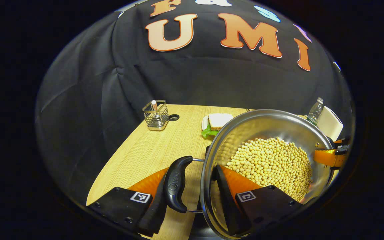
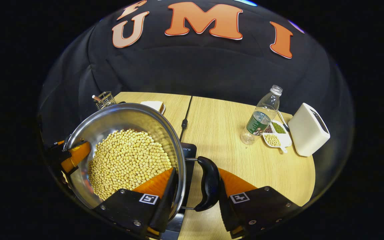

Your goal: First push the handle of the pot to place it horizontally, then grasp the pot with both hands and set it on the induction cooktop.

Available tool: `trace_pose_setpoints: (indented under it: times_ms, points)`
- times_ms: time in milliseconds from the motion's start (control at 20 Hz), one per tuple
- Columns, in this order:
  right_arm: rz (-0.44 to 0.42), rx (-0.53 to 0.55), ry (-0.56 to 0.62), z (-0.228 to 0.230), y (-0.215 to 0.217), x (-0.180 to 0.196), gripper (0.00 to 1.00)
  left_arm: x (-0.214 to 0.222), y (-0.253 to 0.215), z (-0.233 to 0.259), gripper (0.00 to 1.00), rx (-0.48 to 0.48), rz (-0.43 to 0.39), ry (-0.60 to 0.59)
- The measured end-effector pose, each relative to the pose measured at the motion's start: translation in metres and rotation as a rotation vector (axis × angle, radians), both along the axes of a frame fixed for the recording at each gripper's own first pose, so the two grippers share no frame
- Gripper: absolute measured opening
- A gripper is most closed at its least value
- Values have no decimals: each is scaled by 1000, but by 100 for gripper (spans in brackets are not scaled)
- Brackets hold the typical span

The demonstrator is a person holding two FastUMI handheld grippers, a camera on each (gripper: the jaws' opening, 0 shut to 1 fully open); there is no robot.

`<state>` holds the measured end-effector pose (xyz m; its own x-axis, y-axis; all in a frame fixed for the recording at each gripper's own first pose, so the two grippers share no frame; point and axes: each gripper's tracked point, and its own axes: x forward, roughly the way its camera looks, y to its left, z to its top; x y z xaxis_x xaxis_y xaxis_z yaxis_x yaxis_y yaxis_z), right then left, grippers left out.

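Note:
A steel pot [image 1: 265,123] holding soybeans [image 1: 272,163] is tilted between my two grippers. In the left gripper view, my left gripper [image 1: 192,173] clamps the pot's side: one finger presses outside the black handle [image 1: 176,183], the other sits inside the wall. In the right gripper view, my right gripper [image 2: 196,173] grips the opposite black handle [image 2: 208,183] the same way, one finger inside the pot [image 2: 122,113], one outside the handle. Under the pot's rim, part of the black induction cooktop [image 2: 188,151] shows. Each gripper also appears across the pot in the other's view.
On the wooden table [image 2: 225,133] are a wire basket [image 1: 156,115], a sandwich on a plate [image 1: 217,121], a water bottle [image 2: 260,120], a divided dish of beans [image 2: 275,135] and a white appliance [image 2: 308,130]. A black cable [image 2: 184,123] runs along the table's seam.

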<state>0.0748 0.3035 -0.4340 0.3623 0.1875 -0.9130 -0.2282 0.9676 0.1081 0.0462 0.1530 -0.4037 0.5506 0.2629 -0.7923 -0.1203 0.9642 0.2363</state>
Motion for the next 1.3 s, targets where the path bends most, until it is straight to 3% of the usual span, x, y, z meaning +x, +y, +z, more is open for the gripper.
trace_pose_setpoints:
  times_ms: [500,550,650,800,900,1050,1300]
  points:
    - [-24,6,27,-26,-2,-5,64,4,0,-2,76,-33,12,40]
    - [-23,6,29,-28,-2,-4,64,3,0,-1,82,-36,13,41]
    - [-29,-3,24,-32,-1,-4,65,3,0,0,77,-27,17,49]
    - [-1,-18,15,-31,2,-8,73,11,-2,17,87,39,1,29]
    - [-1,9,-34,-15,0,1,80,18,-5,41,89,64,-21,-13]
    - [-19,35,-128,20,-12,14,80,25,-9,77,89,110,-28,-84]
    - [-51,94,-327,101,-42,26,81,33,-41,145,87,94,-52,-244]
